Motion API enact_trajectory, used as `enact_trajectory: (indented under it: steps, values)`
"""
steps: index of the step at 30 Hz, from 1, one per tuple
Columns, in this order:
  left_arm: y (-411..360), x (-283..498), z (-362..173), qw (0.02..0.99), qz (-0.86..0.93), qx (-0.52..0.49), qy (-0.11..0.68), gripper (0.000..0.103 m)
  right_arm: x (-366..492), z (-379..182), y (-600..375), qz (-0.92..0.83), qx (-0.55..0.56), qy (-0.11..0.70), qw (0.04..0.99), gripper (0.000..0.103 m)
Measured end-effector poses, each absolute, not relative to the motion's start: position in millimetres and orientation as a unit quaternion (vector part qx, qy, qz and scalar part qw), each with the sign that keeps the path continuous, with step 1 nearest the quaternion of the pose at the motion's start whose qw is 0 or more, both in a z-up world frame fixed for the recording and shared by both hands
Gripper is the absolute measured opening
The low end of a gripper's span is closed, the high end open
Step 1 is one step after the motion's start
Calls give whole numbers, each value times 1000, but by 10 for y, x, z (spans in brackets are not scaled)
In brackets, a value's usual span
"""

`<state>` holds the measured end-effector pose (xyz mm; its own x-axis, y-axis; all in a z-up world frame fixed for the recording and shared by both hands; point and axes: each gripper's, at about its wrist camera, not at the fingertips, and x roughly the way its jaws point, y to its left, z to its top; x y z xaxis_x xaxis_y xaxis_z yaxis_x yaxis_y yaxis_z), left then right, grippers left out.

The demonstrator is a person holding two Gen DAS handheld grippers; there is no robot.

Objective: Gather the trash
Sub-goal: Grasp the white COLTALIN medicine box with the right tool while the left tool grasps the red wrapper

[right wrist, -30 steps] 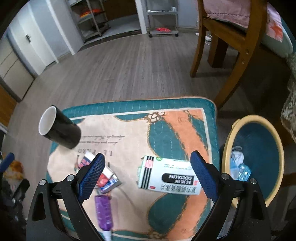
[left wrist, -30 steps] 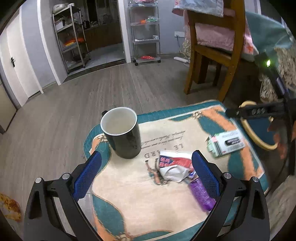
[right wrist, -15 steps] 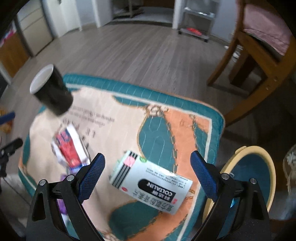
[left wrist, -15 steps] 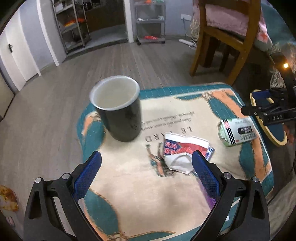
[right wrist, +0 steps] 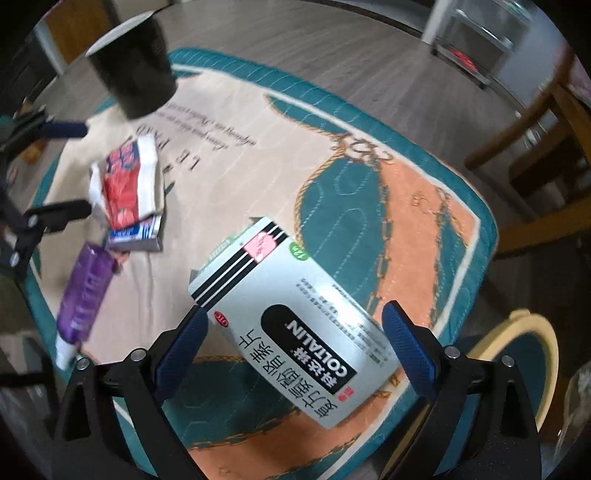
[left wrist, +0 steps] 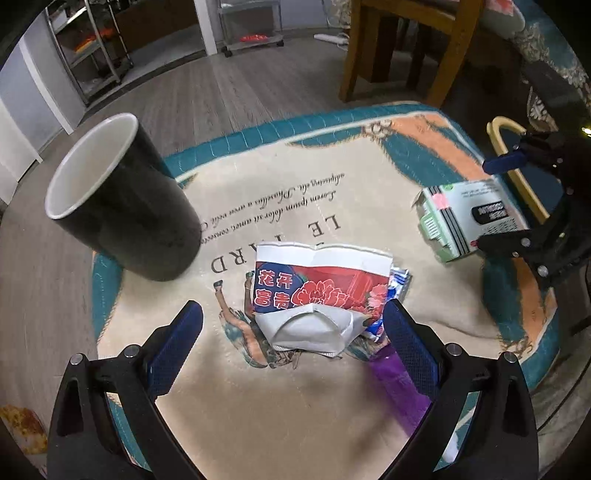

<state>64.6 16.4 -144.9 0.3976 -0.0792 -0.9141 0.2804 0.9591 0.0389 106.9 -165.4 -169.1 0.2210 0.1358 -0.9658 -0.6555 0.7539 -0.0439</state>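
A crushed red-and-white paper cup point(left wrist: 317, 295) lies on the patterned cloth point(left wrist: 295, 206), over a small blue-and-white packet point(left wrist: 399, 284). My left gripper point(left wrist: 291, 332) is open, its pads on either side of the cup, just above it. A purple tube point(left wrist: 395, 384) lies by the right pad. A white COLTALIN medicine box point(right wrist: 295, 314) lies near the cloth's right edge. My right gripper point(right wrist: 295, 339) is open and straddles the box, close over it. The box point(left wrist: 465, 218) and right gripper point(left wrist: 517, 199) also show in the left wrist view.
A black mug point(left wrist: 122, 206) with a white inside stands upright on the cloth's left part. A yellow-rimmed blue bin point(right wrist: 517, 354) sits on the floor right of the stool. A wooden chair point(left wrist: 402, 48) stands behind. Metal shelves point(left wrist: 247, 22) line the far wall.
Both grippers have come down and closer: the left over the crushed cup, the right over the medicine box. Both stay open. Nothing on the cloth has moved.
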Motion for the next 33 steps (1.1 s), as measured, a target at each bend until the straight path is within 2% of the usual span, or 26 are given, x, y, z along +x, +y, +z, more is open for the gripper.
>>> enact_trajectory:
  steps: [6,10,12,14,15,18,24,30,32,33]
  values:
    - [224,720,-1584,822,-108,81,553,96,1034,-1888,-1527,274,-288,559,727,97]
    - [263,733,-1659,815,-116,77,562,96,1072,-1953,-1528,273,-269,576,722,96]
    - [253,736,-1685,814,-119,79,564,96,1110,-1947,-1528,272,-256,583,722,92]
    - [236,733,-1699,809,-126,80,568,88,1130,-1926,-1543,275,-242,586,723,87]
    - [236,732,-1708,806,-130,78,573,79,1147,-1898,-1571,275,-233,588,724,84]
    - [226,724,-1710,802,-132,80,577,78,1171,-1865,-1605,269,-224,592,726,83]
    - [283,713,-1620,806,-132,64,574,68,1256,-1709,-1624,266,-209,584,738,82]
    - [262,629,-1561,810,-132,77,567,64,1168,-1480,-1680,248,-211,570,754,82]
    - [272,600,-1491,815,-133,76,559,59,1155,-1400,-1700,245,-207,565,760,82]
    - [272,592,-1458,818,-134,73,554,49,1135,-1389,-1721,243,-205,564,762,82]
